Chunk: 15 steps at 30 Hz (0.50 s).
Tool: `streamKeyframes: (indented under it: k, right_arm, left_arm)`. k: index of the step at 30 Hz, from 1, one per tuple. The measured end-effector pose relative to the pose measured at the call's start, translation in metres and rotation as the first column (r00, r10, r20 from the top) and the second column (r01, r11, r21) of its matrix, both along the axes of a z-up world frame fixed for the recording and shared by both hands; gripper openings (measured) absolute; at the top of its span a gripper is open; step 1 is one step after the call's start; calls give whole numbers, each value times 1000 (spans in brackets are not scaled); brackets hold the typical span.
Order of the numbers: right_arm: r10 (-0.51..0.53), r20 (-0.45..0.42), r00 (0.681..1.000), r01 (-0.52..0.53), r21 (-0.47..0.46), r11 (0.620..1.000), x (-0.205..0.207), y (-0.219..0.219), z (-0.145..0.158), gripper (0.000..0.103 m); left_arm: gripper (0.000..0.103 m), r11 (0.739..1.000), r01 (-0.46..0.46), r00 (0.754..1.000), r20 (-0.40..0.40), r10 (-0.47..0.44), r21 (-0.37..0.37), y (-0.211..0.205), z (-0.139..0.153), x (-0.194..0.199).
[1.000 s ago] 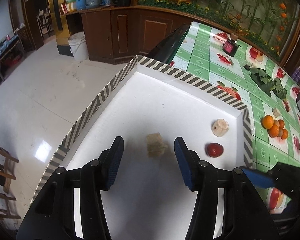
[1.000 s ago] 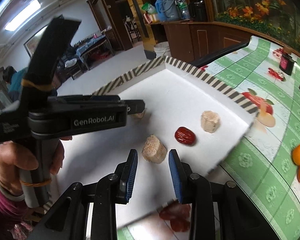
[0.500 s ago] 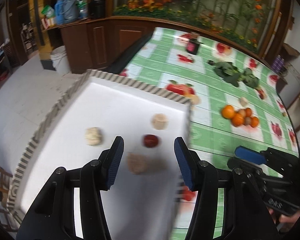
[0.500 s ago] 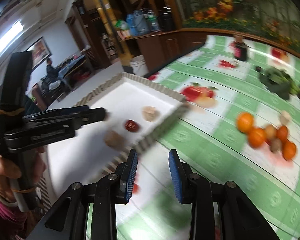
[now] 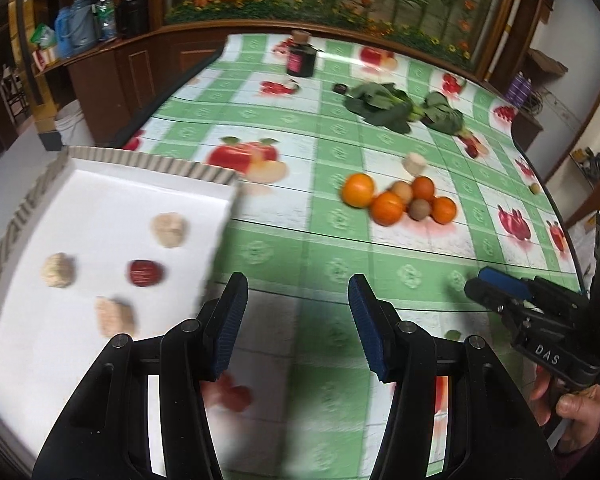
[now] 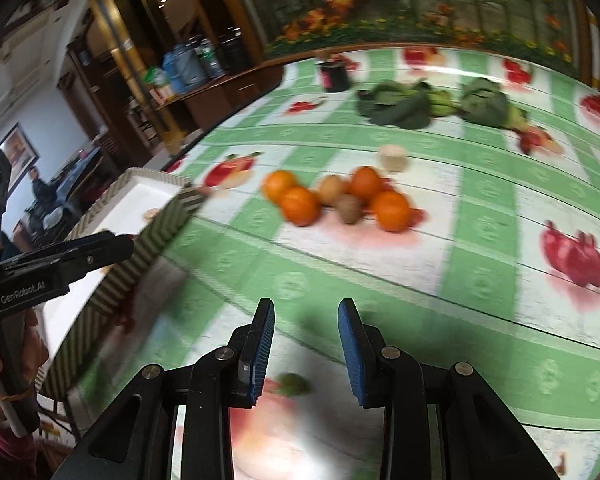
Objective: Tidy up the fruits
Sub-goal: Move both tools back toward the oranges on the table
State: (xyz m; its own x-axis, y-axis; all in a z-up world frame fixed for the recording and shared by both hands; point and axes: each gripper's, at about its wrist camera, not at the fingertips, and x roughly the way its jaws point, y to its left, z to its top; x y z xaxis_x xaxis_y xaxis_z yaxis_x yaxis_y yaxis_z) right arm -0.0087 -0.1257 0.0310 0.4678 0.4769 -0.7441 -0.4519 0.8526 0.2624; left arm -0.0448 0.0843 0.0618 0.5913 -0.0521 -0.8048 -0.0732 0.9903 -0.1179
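A white tray with a striped rim (image 5: 148, 160) sits at the table's left end and holds three beige lumps (image 5: 169, 229) and a red date (image 5: 145, 273). A cluster of oranges (image 5: 386, 208) with a kiwi (image 5: 420, 209) lies mid-table; the oranges (image 6: 300, 205) also show in the right wrist view. A beige lump (image 5: 414, 163) lies behind them. My left gripper (image 5: 296, 324) is open and empty over the tablecloth beside the tray. My right gripper (image 6: 305, 347) is open and empty, in front of the cluster.
Leafy greens (image 5: 384, 106) and a dark jar (image 5: 301, 60) lie at the far side of the green checked tablecloth. The tray's striped rim (image 6: 168, 216) is at left in the right wrist view. Wooden cabinets stand beyond the table.
Both grippers have swung right, away from the tray toward the orange cluster. The beige lump that was between each gripper's fingers a second ago now lies on the tray.
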Motion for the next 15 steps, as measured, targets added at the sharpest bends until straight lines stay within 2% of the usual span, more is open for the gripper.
streamKeyframes:
  k: [7, 15]
  right_arm:
    - [-40, 4, 999, 40, -49, 998, 28, -18, -3, 32]
    - [18, 18, 1000, -16, -95, 995, 76, 1, -8, 32]
  left_arm:
    - [53, 999, 46, 999, -27, -46, -7, -30, -11, 18]
    - [53, 999, 40, 997, -62, -41, -16, -37, -23, 40]
